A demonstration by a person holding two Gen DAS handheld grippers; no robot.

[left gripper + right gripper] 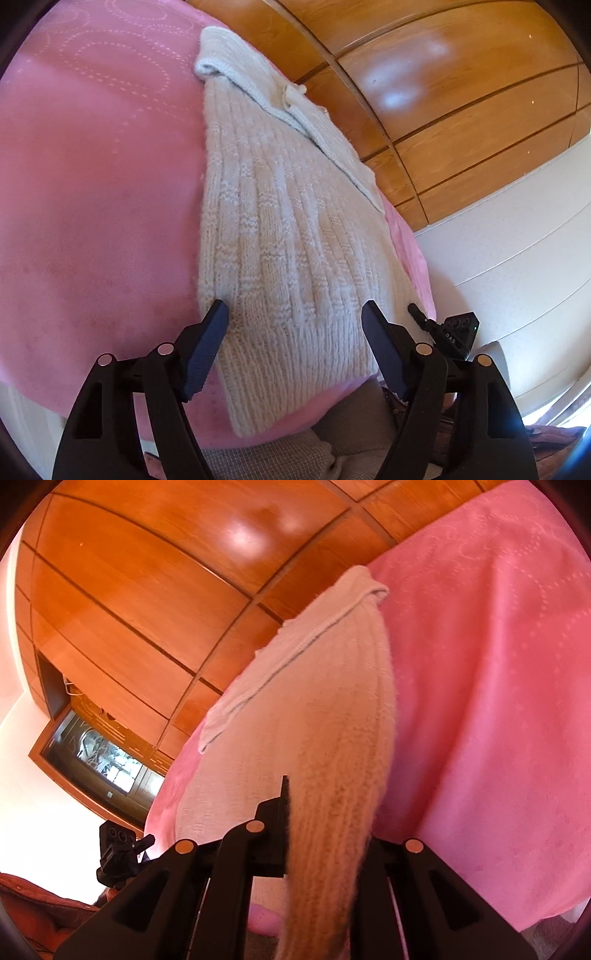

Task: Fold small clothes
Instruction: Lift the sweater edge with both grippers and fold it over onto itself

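A cream ribbed knit garment (280, 236) is lying lengthwise on a pink textured cover (92, 184), its near hem reaching the cover's near edge and its far end, folded over into a narrower band, lying close to the cover's right edge. The left gripper (295, 317) is hovering above the near end of the garment with its fingers (210, 343) standing wide apart; no cloth is lying between them, and the pads are not pressing on anything. The right gripper (317, 812) is closing together on a near portion of the same garment (325, 738), which is rising as a gathered ridge between the fingers and draping down over the gripper body towards the camera. Only the left finger (283, 797) of this gripper is showing; the other is hidden behind the knit. Behind the cover, glossy wooden panelling (461, 92) is filling the far background, with white surfaces beside it
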